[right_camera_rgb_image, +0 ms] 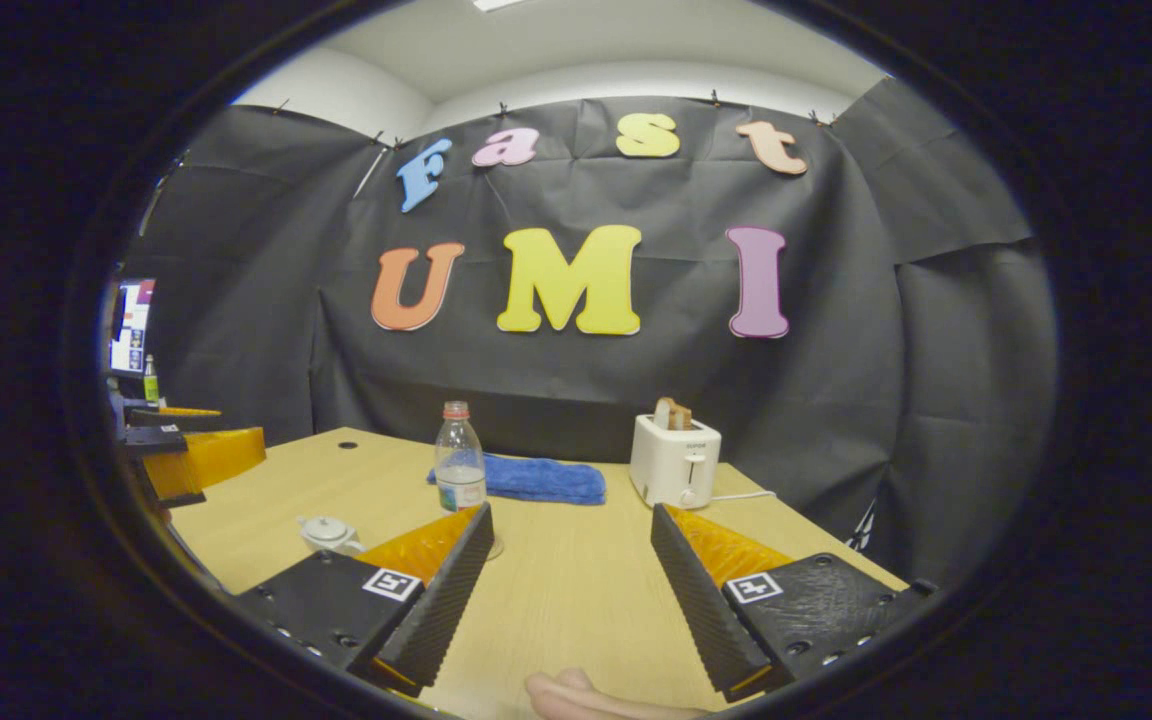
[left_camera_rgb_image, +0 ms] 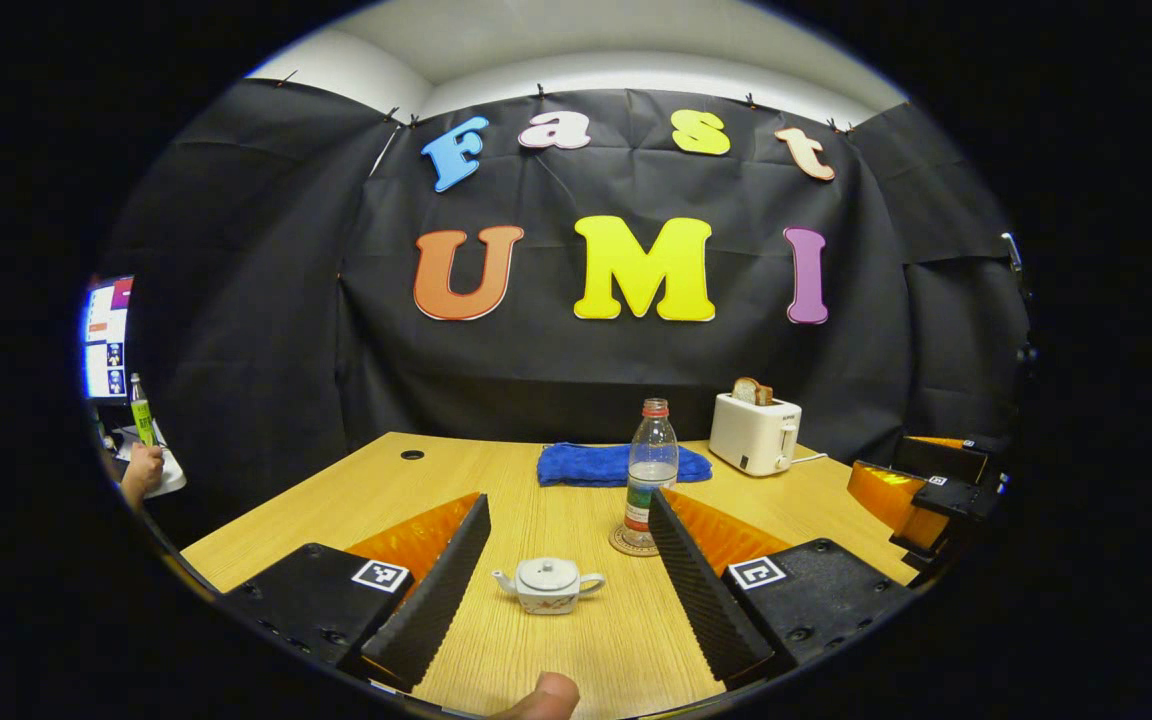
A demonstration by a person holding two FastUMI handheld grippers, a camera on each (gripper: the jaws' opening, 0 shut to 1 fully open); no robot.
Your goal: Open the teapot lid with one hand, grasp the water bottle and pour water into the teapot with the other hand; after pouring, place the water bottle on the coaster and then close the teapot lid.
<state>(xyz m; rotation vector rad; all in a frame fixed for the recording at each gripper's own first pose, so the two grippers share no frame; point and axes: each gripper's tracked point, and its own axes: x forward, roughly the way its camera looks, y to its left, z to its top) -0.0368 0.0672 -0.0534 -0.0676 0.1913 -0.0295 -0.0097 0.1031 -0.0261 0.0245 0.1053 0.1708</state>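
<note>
Your left gripper (left_camera_rgb_image: 561, 585) has its fingers spread wide apart, holding nothing. The teapot (left_camera_rgb_image: 548, 584) sits on the table (left_camera_rgb_image: 336, 500) right in the gap between them, lid (left_camera_rgb_image: 547, 573) on, spout to the left and handle to the right, touching neither finger. Just past your right-hand finger in the left gripper view stands the water bottle (left_camera_rgb_image: 650, 472), upright on its coaster (left_camera_rgb_image: 631, 545), red cap on and partly full; the finger's tip overlaps its base in the picture. Behind it lie a blue towel (left_camera_rgb_image: 596, 465) and a white toaster (left_camera_rgb_image: 755, 432) with bread in the slot.

Your right gripper (right_camera_rgb_image: 568, 590) is also fully open and empty, with bare table between its fingers. In the right gripper view the bottle (right_camera_rgb_image: 459, 458) stands just beyond the tip of the left-hand finger, and the teapot (right_camera_rgb_image: 329, 534) lies outside that finger, further left. Your left gripper (right_camera_rgb_image: 181, 455) shows at the far left edge there.
</note>
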